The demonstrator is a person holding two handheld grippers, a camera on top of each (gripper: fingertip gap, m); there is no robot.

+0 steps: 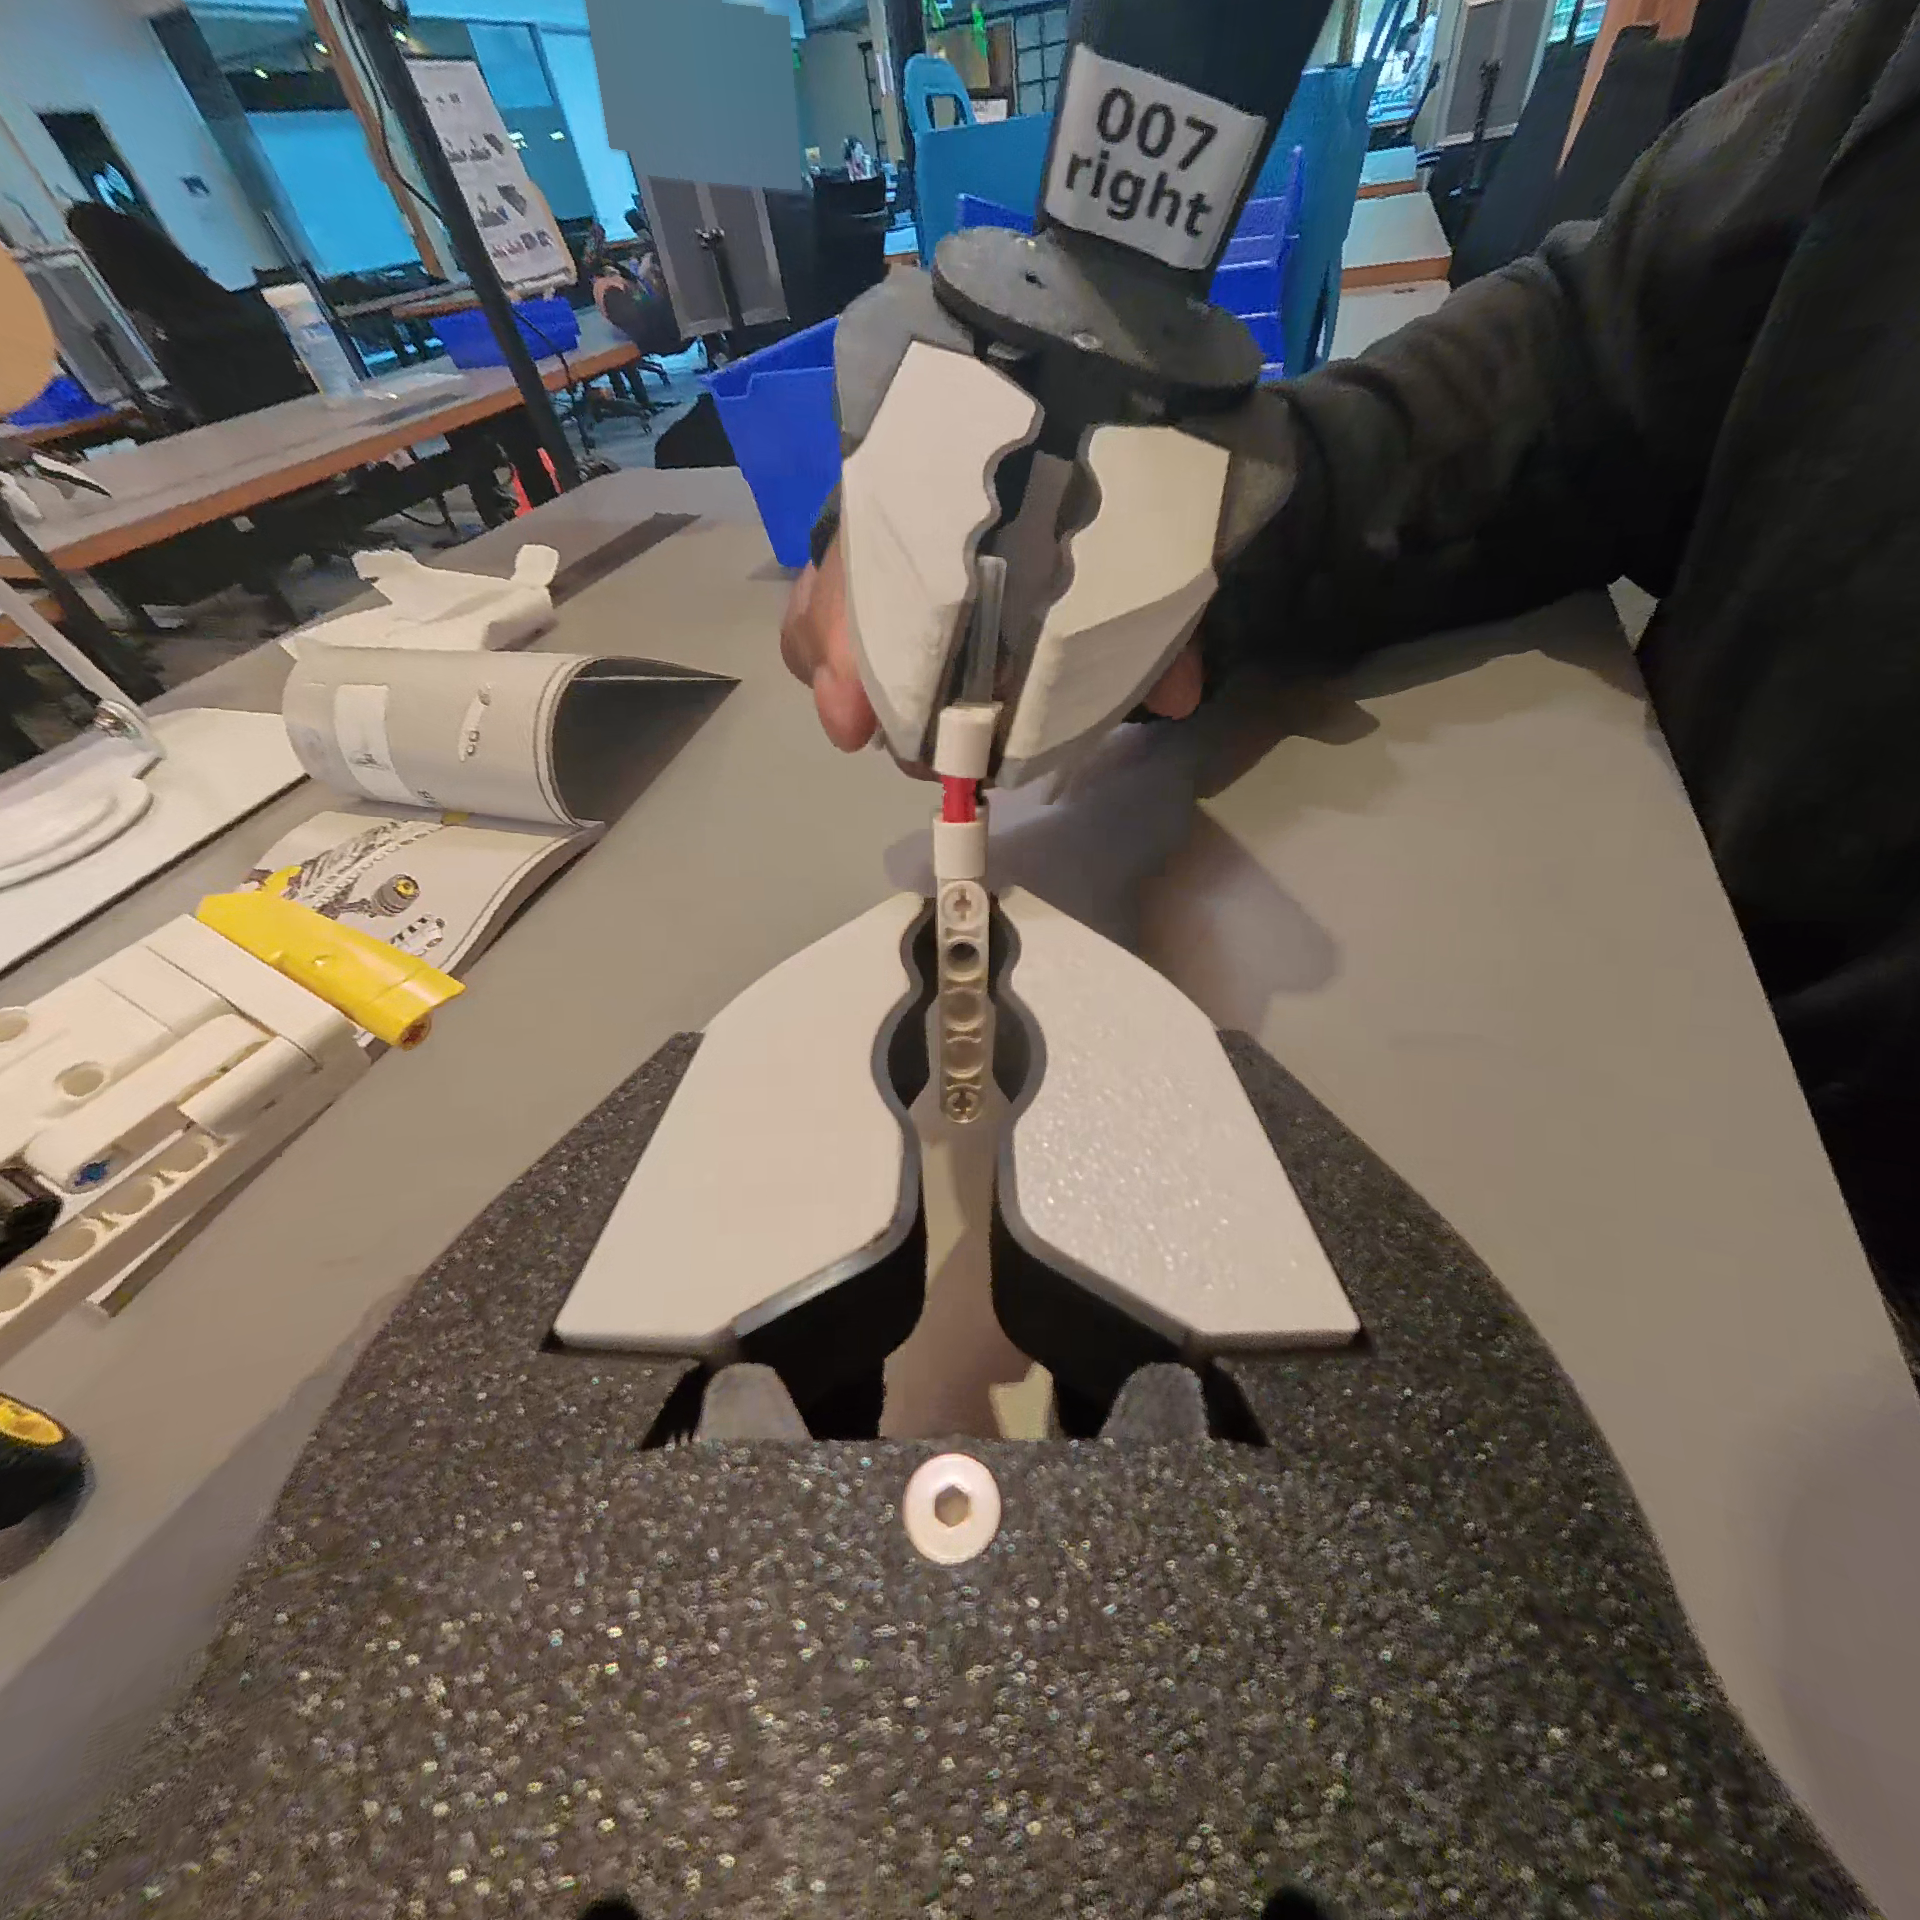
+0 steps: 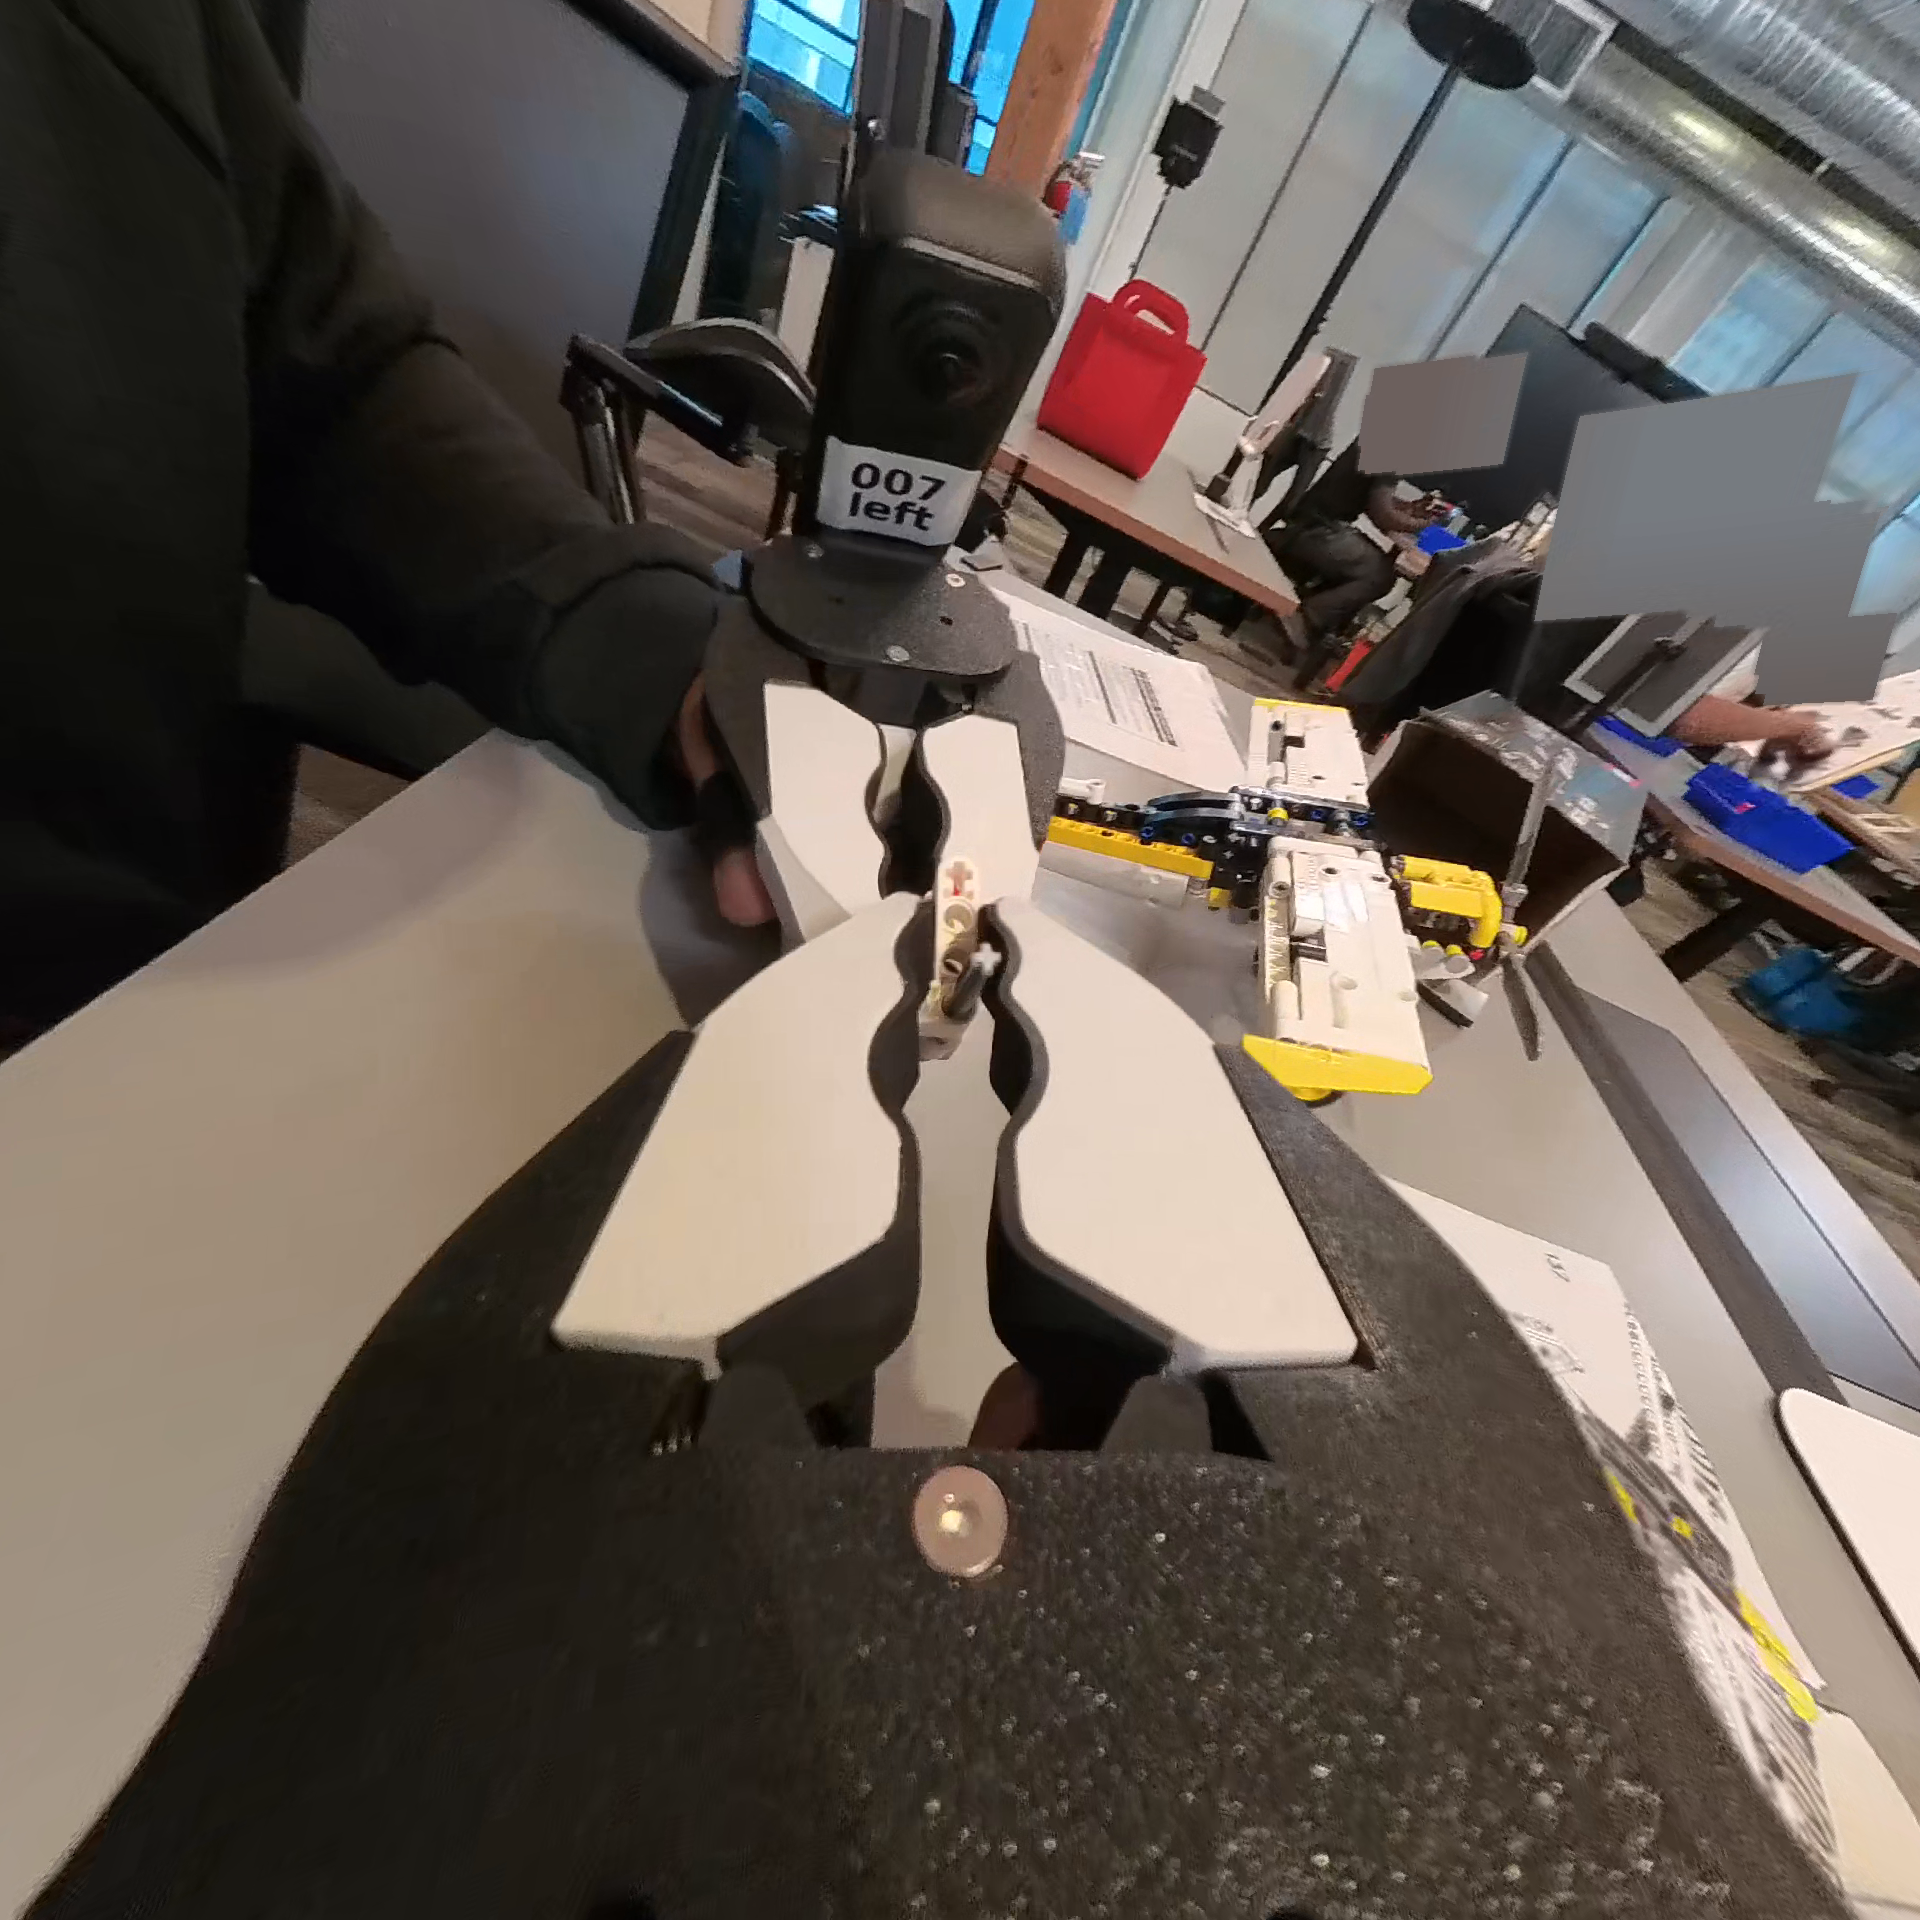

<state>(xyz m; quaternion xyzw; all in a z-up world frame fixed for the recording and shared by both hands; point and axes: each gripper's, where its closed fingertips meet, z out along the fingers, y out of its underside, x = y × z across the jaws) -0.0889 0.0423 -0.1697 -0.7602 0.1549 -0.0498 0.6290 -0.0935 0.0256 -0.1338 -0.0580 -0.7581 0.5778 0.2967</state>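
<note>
Left gripper (image 1: pixel 961 935) clenched on a grey beam (image 1: pixel 961 1013), pads tight against both long sides, holes facing the camera, front end poking just past the fingertips toward the other gripper. Right gripper (image 1: pixel 977 727) facing it tip to tip above the surface (image 1: pixel 1455 935), clenched on a white sleeve (image 1: pixel 968 740); red axle (image 1: pixel 958 798) bridging to a second white sleeve (image 1: pixel 958 850) seated at the beam's front end. Probably held this way so beam stays fixed while the axle stack lines up straight along it, both grippers on one line for a push or pull along the axle. Left wrist view gives the whole chain in order: beam, sleeve, axle, sleeve, right fingertips; also an open booklet (image 1: pixel 468 748) and a white-yellow block piece (image 1: pixel 260 997) off to the side on the surface. Right wrist view hides most of that chain: sleeves and axle seen end-on and blurred between the right gripper's (image 2: pixel 961 956) own fingers, cross-hole end of the beam (image 2: pixel 956 899) showing just beyond, left gripper (image 2: pixel 914 831) behind it. Right view alone shows a yellow-white model (image 2: pixel 1330 935) well apart on the surface (image 2: pixel 312 1039), a printed sheet (image 2: pixel 1122 686) behind it, and a dark box (image 2: pixel 1486 821) beside the model.
</note>
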